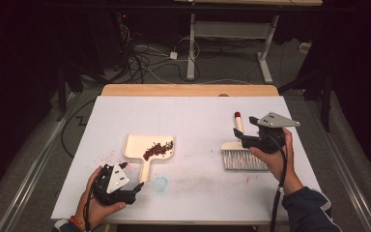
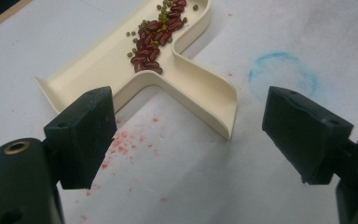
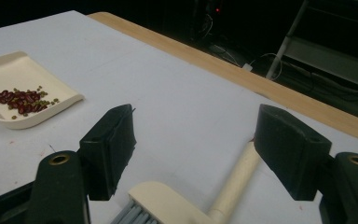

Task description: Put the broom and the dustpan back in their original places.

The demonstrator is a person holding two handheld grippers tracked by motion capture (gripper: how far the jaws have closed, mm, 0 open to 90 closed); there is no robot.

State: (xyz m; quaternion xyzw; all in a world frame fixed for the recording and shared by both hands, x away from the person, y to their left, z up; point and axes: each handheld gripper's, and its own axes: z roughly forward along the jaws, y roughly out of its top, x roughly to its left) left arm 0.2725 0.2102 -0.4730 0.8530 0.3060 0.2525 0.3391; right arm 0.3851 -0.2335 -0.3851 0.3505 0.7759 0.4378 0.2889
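A cream dustpan (image 1: 147,147) lies on the white table sheet (image 1: 188,116) left of centre, its handle toward me. It holds a heap of red and green beans (image 1: 157,150), also seen close up (image 2: 156,37) and farther off (image 3: 16,101). My left gripper (image 1: 136,188) is open just short of the dustpan's handle (image 2: 205,93). A cream hand brush (image 1: 241,154) with grey bristles and a red-tipped handle lies to the right. My right gripper (image 1: 239,137) stands open above the brush's handle (image 3: 235,179), not touching it.
Red crumbs (image 2: 126,144) speckle the sheet near the dustpan, and a faint blue ring (image 2: 284,77) marks it beside the handle. A wooden table edge (image 1: 188,90) runs along the far side. Cables and desk legs (image 1: 193,48) lie on the floor beyond.
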